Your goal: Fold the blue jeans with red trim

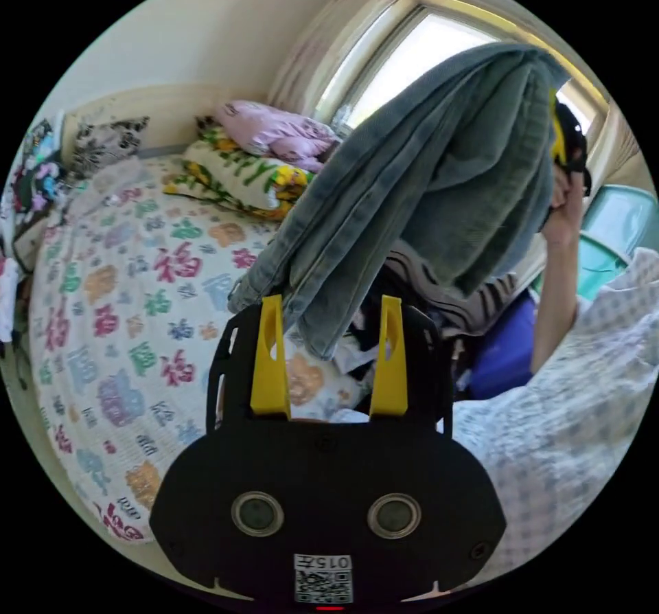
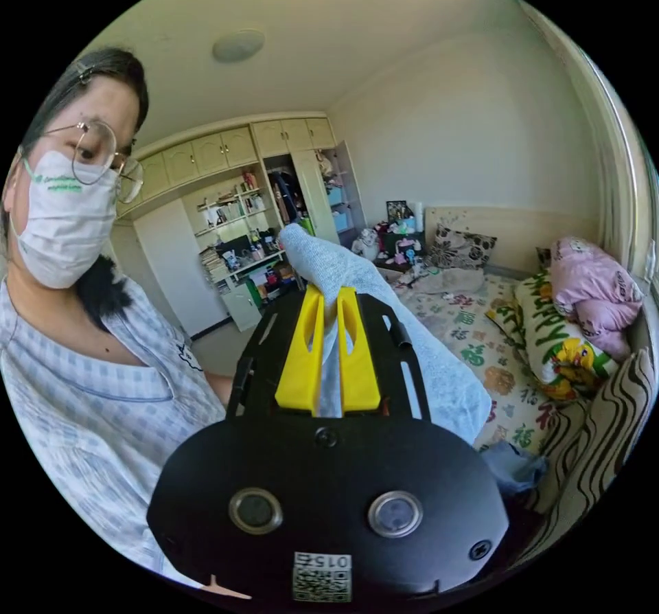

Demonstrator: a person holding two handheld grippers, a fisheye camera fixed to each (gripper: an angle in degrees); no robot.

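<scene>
Your jeans (image 1: 439, 181) hang in the air above the bed (image 1: 123, 312), bunched lengthwise and draped from the right gripper (image 1: 561, 140) held high near the window, their lower end dangling just past the tips of the left gripper (image 1: 329, 353), whose jaws stand wide apart and hold nothing. In the right gripper view, that gripper (image 2: 328, 349) has its jaws nearly together on a fold of pale cloth (image 2: 384, 319), seemingly the jeans' inner side. To do this well, I'd judge you should bring the left gripper onto the dangling end, pinch it, then spread the jeans flat over the bed's middle before folding.
</scene>
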